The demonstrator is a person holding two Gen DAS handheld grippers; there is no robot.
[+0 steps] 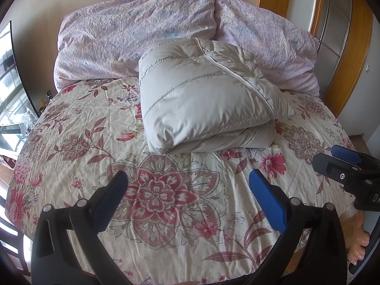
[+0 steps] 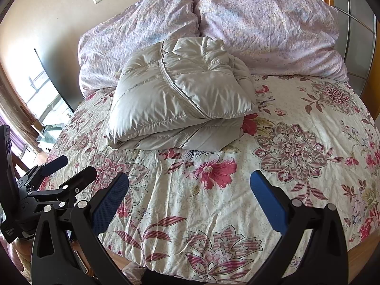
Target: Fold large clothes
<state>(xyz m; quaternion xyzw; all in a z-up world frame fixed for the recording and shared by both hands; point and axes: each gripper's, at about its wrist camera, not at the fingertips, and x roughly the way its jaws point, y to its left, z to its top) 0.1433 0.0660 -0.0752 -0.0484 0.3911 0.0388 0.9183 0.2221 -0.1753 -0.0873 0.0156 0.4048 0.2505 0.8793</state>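
Folded grey puffer jacket [image 1: 204, 95] rests on floral bedspread [image 1: 166, 190] w/ two lilac pillows [image 2: 261, 30] behind; left gripper [image 1: 190, 190] & right gripper [image 2: 190, 194] hover nearby, fingers spread, empty.

A bed [image 1: 78, 128] carries everything here, covered by a cream floral bedspread [image 2: 296, 109] printed with red and pink blossoms and large maroon medallions. The cloth is lightly wrinkled and hangs over the near edge. At the far end, against the wall, two lilac patterned pillows lie side by side and touching: the left pillow [image 1: 133, 33] and the right pillow [image 1: 268, 45]. Just in front of them, roughly central on the bedspread, lies a pale grey quilted down jacket [image 1: 201, 99], folded into a thick, puffy bundle with a zipper running diagonally across its top; its far edge rests against the pillows
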